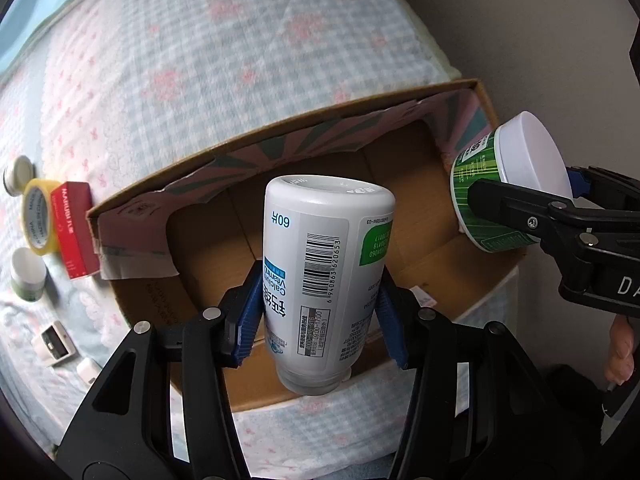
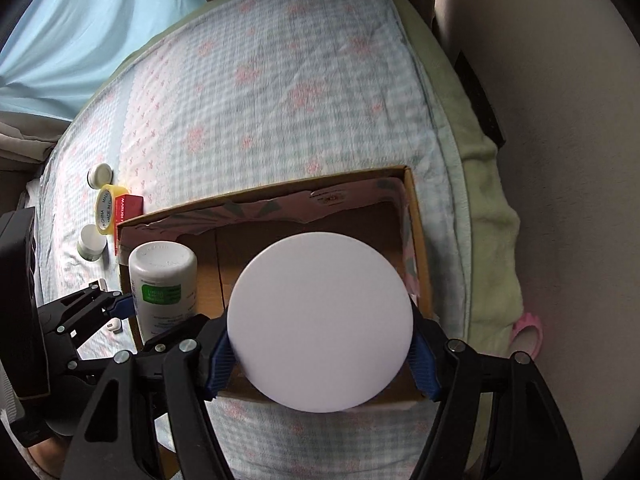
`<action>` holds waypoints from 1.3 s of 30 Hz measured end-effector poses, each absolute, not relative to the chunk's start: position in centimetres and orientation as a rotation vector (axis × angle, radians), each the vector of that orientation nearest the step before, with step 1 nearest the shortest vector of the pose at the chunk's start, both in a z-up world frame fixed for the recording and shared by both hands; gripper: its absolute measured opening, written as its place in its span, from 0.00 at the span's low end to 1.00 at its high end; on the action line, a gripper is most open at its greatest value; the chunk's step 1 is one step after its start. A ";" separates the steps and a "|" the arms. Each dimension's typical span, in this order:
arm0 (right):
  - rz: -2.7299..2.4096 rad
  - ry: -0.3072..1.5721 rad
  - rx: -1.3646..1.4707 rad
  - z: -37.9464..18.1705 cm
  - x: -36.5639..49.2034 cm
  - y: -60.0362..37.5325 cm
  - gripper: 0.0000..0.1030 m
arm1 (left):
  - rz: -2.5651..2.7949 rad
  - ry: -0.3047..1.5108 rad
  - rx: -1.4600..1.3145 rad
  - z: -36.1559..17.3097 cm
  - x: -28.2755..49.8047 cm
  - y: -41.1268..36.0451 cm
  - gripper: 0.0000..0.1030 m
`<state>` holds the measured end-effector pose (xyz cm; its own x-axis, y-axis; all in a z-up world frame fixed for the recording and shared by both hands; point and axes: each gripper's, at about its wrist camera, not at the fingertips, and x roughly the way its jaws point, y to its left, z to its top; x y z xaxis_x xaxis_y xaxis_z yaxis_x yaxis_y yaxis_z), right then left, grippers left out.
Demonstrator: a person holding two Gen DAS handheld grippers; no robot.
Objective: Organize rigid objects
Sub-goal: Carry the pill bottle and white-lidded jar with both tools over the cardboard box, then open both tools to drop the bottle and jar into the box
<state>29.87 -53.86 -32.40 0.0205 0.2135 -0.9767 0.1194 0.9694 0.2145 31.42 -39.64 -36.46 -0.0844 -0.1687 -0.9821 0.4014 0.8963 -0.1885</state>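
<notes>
1. The left gripper [image 1: 320,312] has its jaws clamped on the lower body of a white supplement bottle [image 1: 324,268]. The bottle's long axis runs straight out from the jaws, its flat end leading and its neck end back toward the camera.
2. The right gripper [image 2: 320,356] has its jaws clamped on the sides of a green-labelled tub [image 1: 486,200]. Its white lid [image 2: 320,320] faces the right wrist camera and hides most of what lies beyond.
3. Just past both loads lies the open cardboard box [image 1: 420,220], brown floor bare where visible. The bottle hangs over its middle; the tub sits at the rim on the left jaws' right side.
4. My judgement: both loads need only go forward and down into the box. The bottle is nearer the centre, the tub nearer the side wall.
5. Well out to the left jaws' left, on the bed [image 1: 180,60], wait a red box [image 1: 74,232], a yellow tape roll [image 1: 36,216] and small jars [image 1: 26,276].
</notes>
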 end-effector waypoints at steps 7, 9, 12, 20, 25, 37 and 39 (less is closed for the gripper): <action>0.150 1.577 0.167 -37.8 30.3 -51.3 0.65 | -0.437 1.644 0.250 -41.6 32.1 -38.5 0.46; 0.164 1.589 0.121 -38.9 30.2 -50.6 0.65 | -0.438 1.648 0.266 -42.2 32.2 -38.4 0.46; 0.210 1.575 0.032 -39.7 29.9 -49.4 0.65 | -0.441 1.652 0.304 -43.0 32.1 -38.3 0.47; 0.303 1.544 0.040 -40.0 30.3 -49.3 0.65 | -0.497 1.628 0.379 -43.4 30.7 -37.9 0.47; 0.267 1.549 0.135 -40.0 31.4 -50.0 0.89 | -0.522 1.518 0.449 -41.6 28.8 -38.1 1.00; 0.184 1.421 0.268 -36.3 30.9 -50.6 1.00 | -0.496 1.517 0.405 -40.3 28.1 -36.1 1.00; 0.169 1.409 0.279 -35.7 30.5 -50.5 1.00 | -0.492 1.506 0.402 -39.7 28.1 -35.7 1.00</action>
